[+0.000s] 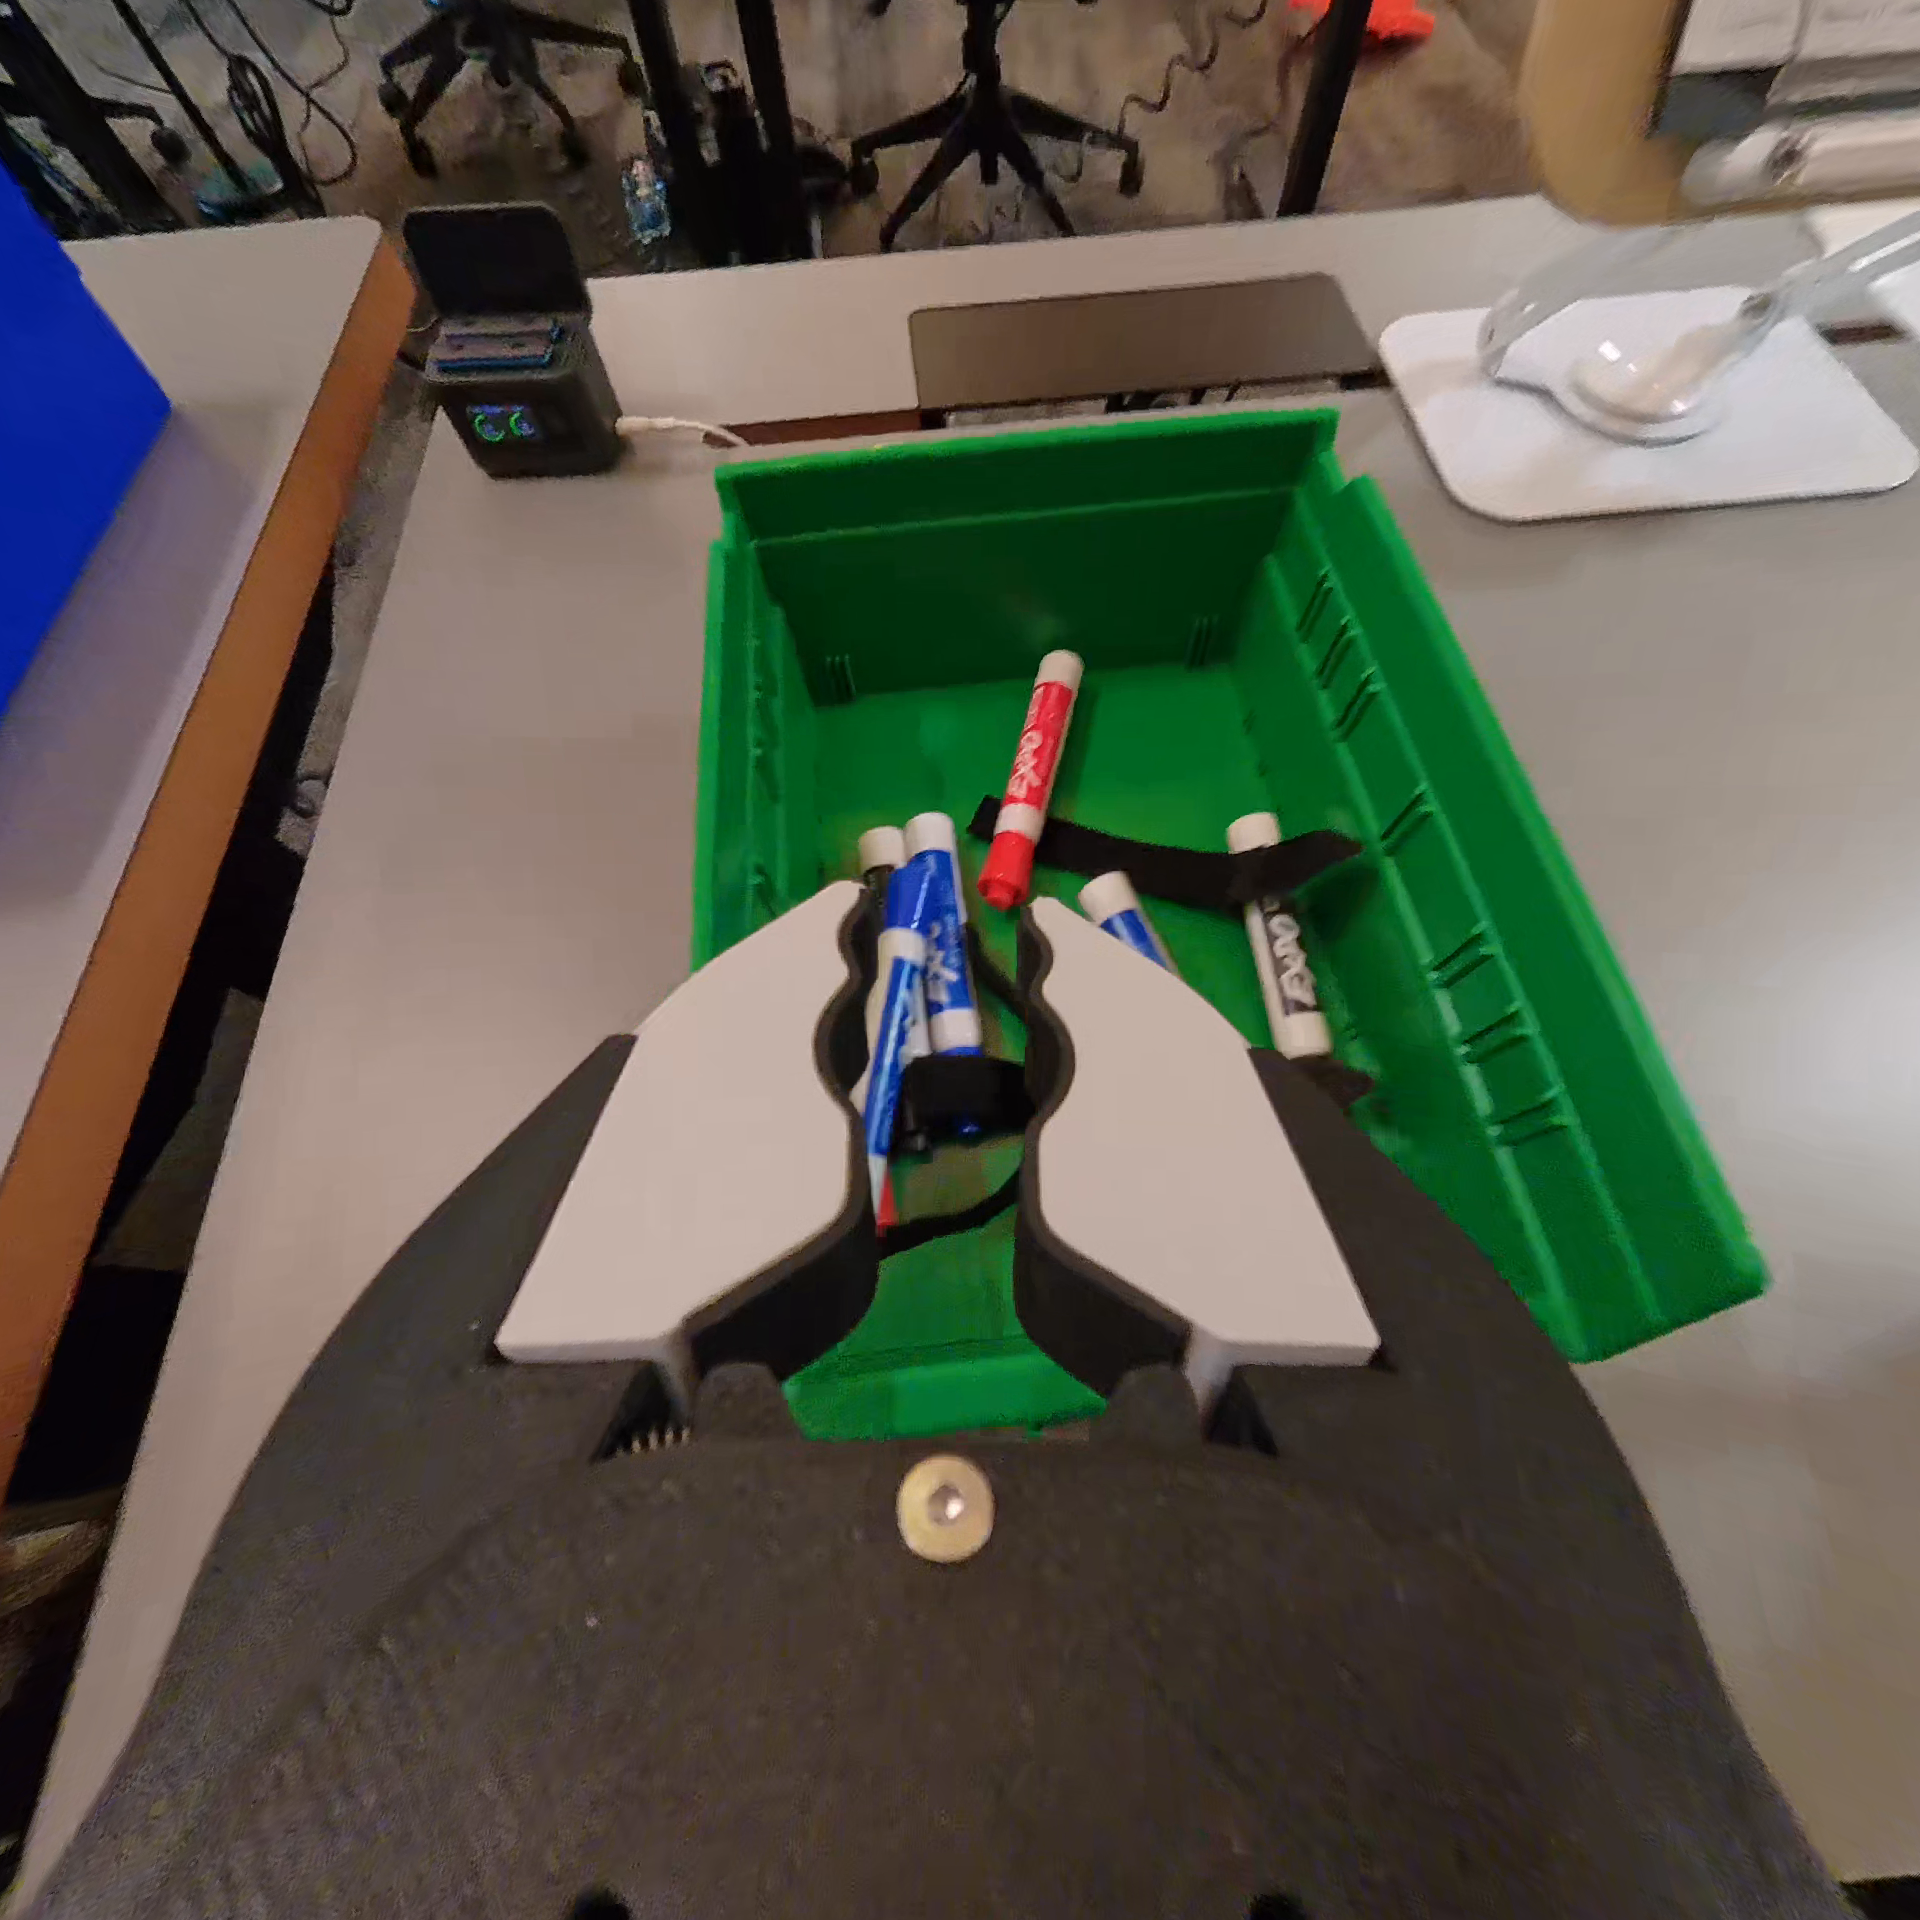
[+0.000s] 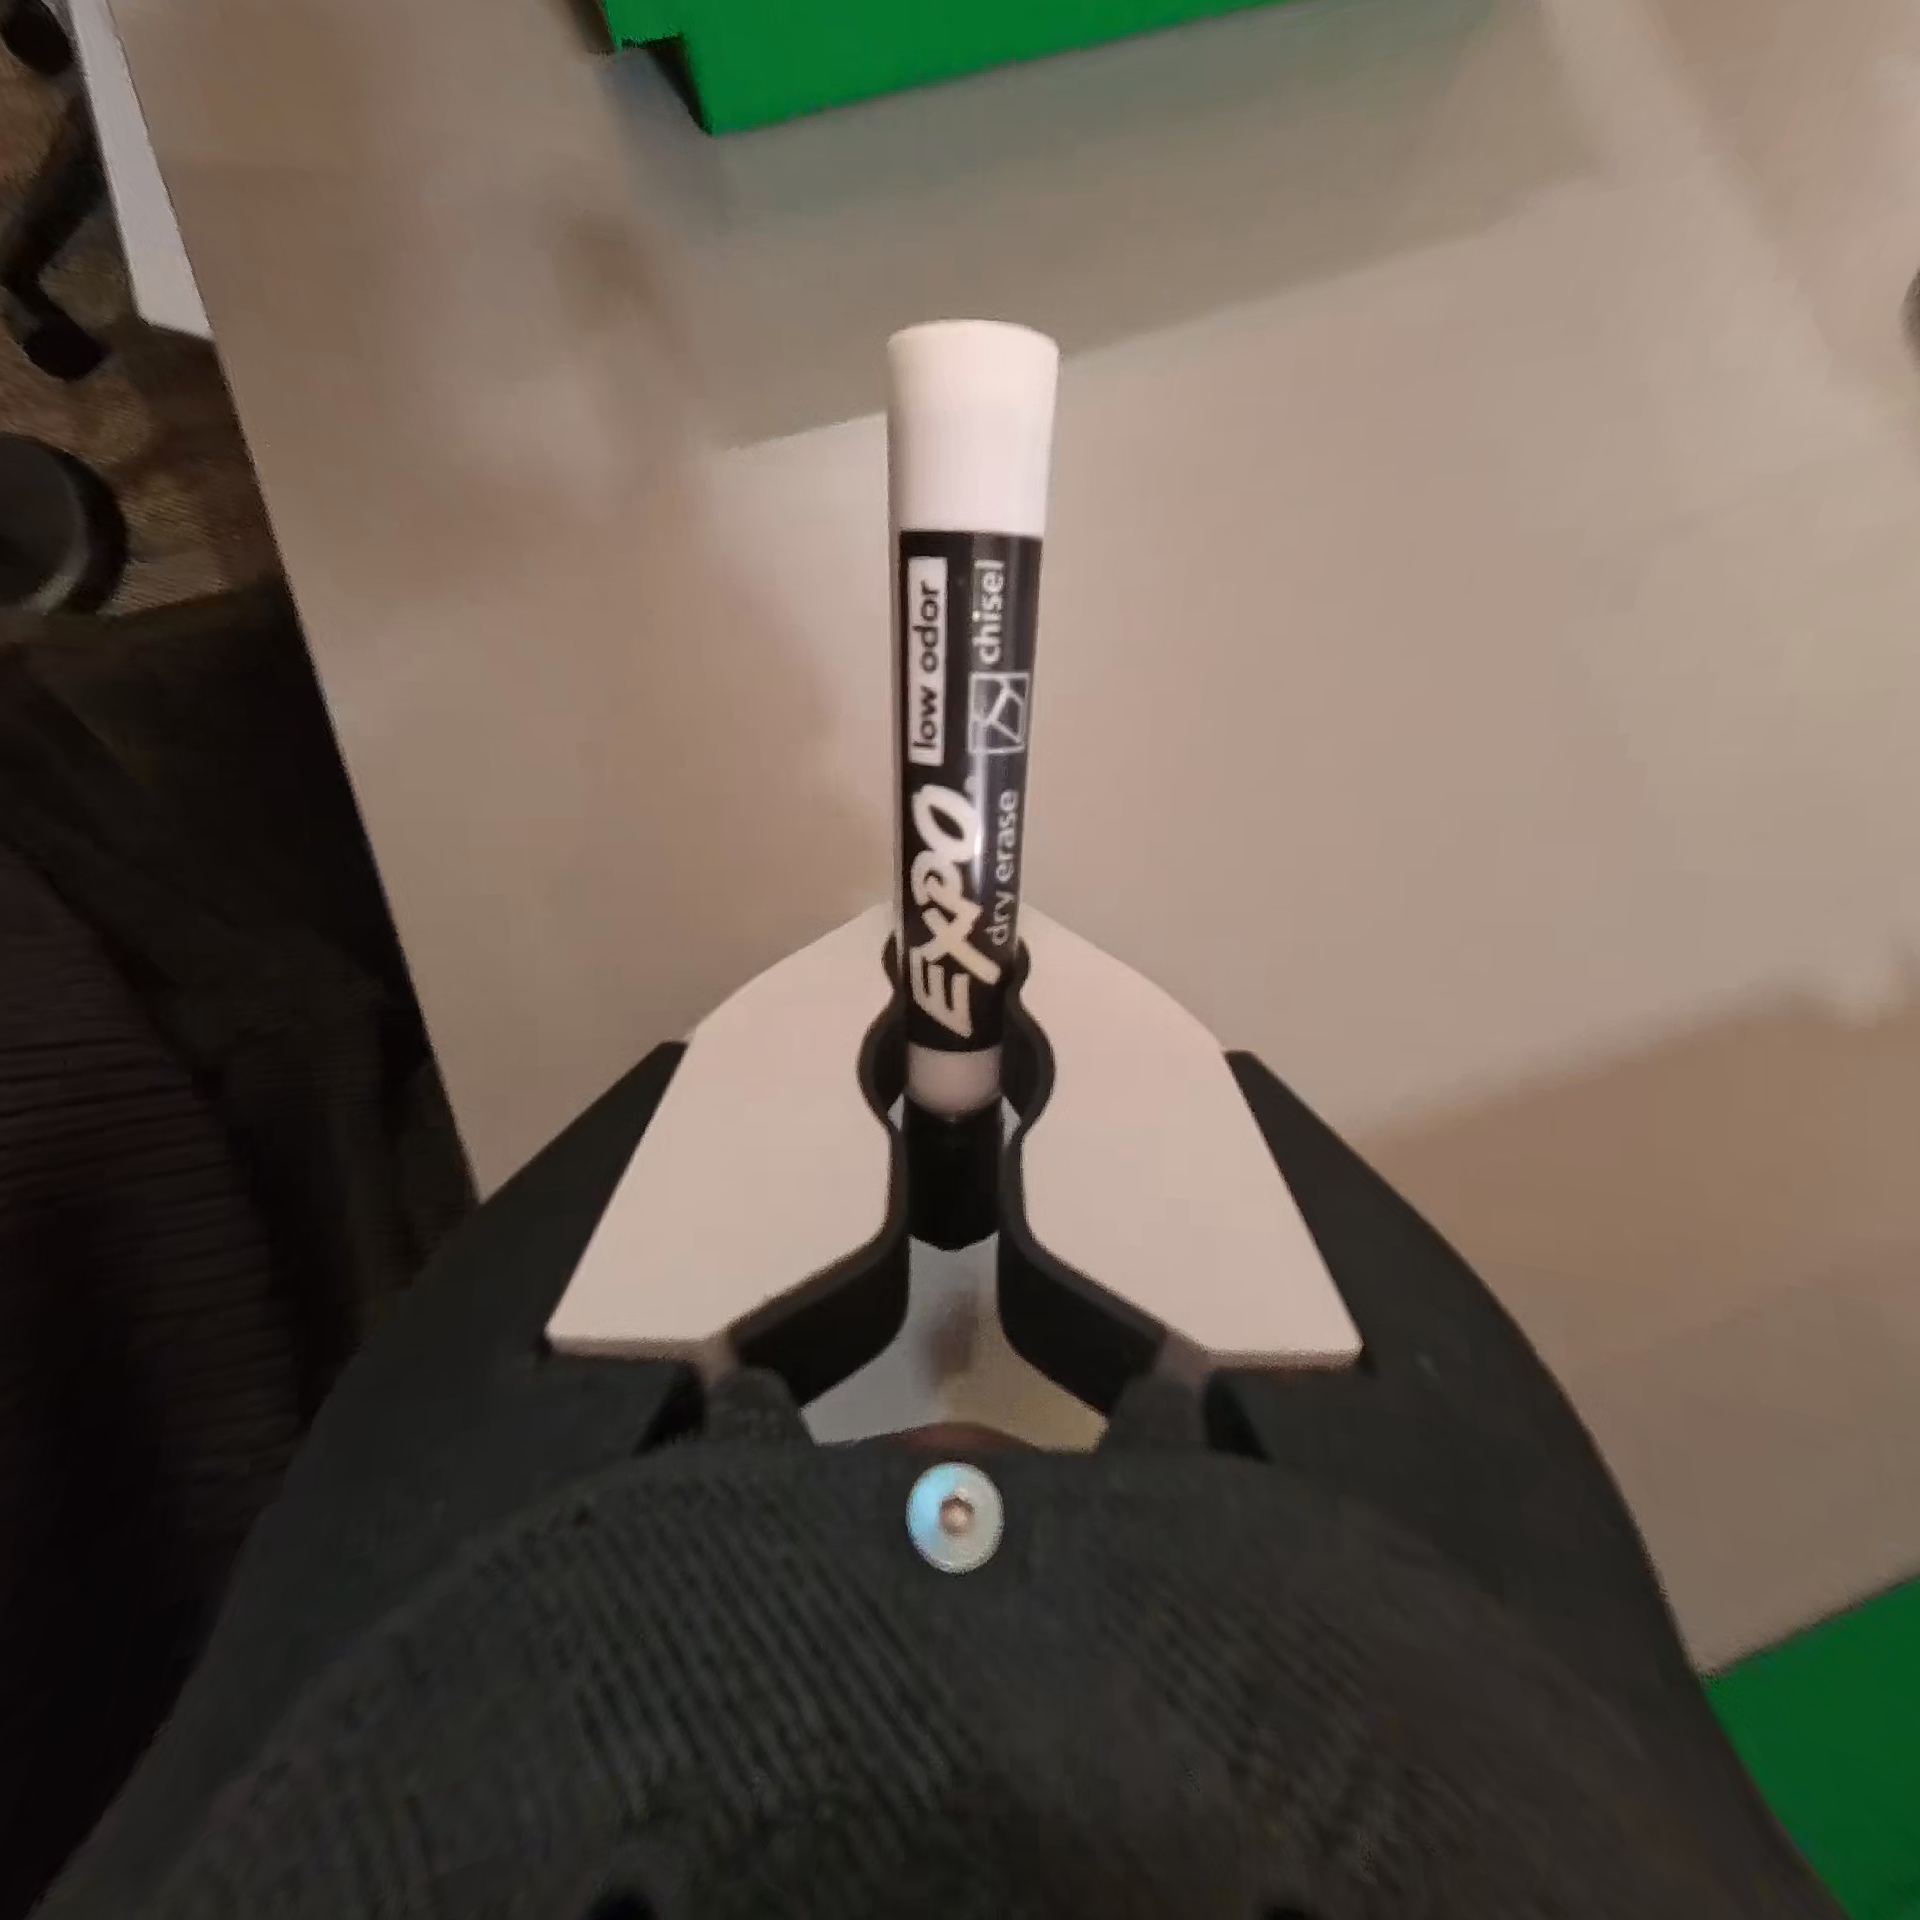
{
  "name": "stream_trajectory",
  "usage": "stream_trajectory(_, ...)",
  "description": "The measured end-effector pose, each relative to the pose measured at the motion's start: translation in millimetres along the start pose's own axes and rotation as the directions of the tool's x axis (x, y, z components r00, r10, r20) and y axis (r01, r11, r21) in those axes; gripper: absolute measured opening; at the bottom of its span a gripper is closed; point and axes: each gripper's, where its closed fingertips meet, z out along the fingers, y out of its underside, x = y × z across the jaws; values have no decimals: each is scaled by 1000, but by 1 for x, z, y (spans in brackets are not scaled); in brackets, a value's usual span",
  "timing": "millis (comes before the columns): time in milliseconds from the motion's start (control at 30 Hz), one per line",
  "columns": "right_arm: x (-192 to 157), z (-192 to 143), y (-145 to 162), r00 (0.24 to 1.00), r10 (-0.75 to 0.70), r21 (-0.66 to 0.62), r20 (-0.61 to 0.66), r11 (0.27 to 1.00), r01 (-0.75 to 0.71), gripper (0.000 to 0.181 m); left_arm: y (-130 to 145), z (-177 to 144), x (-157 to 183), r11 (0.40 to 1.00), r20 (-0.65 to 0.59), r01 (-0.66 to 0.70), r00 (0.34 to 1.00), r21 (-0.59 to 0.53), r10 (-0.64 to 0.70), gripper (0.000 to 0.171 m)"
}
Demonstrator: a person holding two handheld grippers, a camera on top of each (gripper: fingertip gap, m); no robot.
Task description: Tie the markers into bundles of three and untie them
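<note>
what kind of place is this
Probably an office or lab workspace: black wheeled office chairs behind a grey desk, a white monitor stand, and a green plastic bin of whiteboard markers.

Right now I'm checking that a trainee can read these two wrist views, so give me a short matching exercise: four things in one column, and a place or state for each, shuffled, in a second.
Things
1. red marker
2. black marker
3. green bin
4. left gripper

Places or states
A. stands on the grey table
B. clamped in the right gripper, white end pointing away
C. open, above strapped blue markers
D. lies loose on the bin floor, across a black strap

Pairs: 1-D, 2-B, 3-A, 4-C
</note>
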Motion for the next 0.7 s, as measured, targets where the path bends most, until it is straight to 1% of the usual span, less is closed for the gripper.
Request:
stream_trajectory(67, 1, 6, -4, 998, -46, 1, -32, 999, 46, 13, 9, 2, -4, 997, 13, -76, 997, -25, 76, 25)
stream_trajectory(133, -7, 8, -6, 999, -45, 26, -16, 999, 46, 13, 21, 5, 0, 977, 8, -200, 980, -68, 201, 22)
stream_trajectory(200, -14, 7, -6, 999, -50, 37, -5, 998, 51, 13, 37, 9, 11, 930, -15, -345, 938, -129, 346, 12)
stream_trajectory(267, -16, 7, -3, 998, -66, 35, -17, 997, 66, 13, 46, 18, 21, 873, -13, -460, 886, -160, 464, 7)
stream_trajectory(333, -18, 6, 1, 998, -61, 35, -13, 997, 62, 13, 51, 29, 34, 823, -43, -543, 838, -170, 544, 8)
stream_trajectory(400, -20, 4, 6, 999, -41, 39, -1, 998, 41, 13, 54, 40, 53, 765, -118, -627, 779, -147, 616, 8)
stream_trajectory(433, -24, 2, 7, 999, -25, 52, 22, 998, 24, 13, 54, 46, 67, 720, -177, -685, 726, -112, 664, 9)
stream_trajectory(467, -30, -2, 4, 998, -3, 84, 67, 996, -3, 13, 59, 51, 80, 640, -255, -764, 636, -77, 728, 11)
stream_trajectory(500, -36, -8, 0, 993, 20, 130, 116, 991, -35, 13, 66, 56, 82, 520, -312, -851, 514, -70, 799, 18)
stream_trajectory(533, -39, -14, -6, 986, 44, 177, 159, 982, -72, 13, 65, 63, 68, 384, -306, -918, 396, -103, 866, 26)
stream_trajectory(567, -41, -20, -10, 978, 69, 217, 195, 970, -112, 13, 56, 72, 50, 271, -279, -950, 305, -154, 910, 25)
stream_trajectory(600, -41, -26, -13, 970, 94, 248, 222, 957, -150, 13, 49, 77, 38, 210, -290, -960, 258, -188, 922, 24)
stream_trajectory(633, -40, -31, -14, 963, 117, 269, 242, 945, -183, 13, 46, 79, 34, 175, -346, -966, 233, -190, 909, 24)
stream_trajectory(667, -39, -34, -13, 958, 139, 282, 252, 936, -210, 13, 45, 78, 34, 144, -414, -975, 203, -169, 887, 25)
stream_trajectory(700, -37, -37, -9, 954, 160, 286, 253, 930, -232, 13, 45, 77, 36, 109, -475, -985, 159, -133, 866, 25)
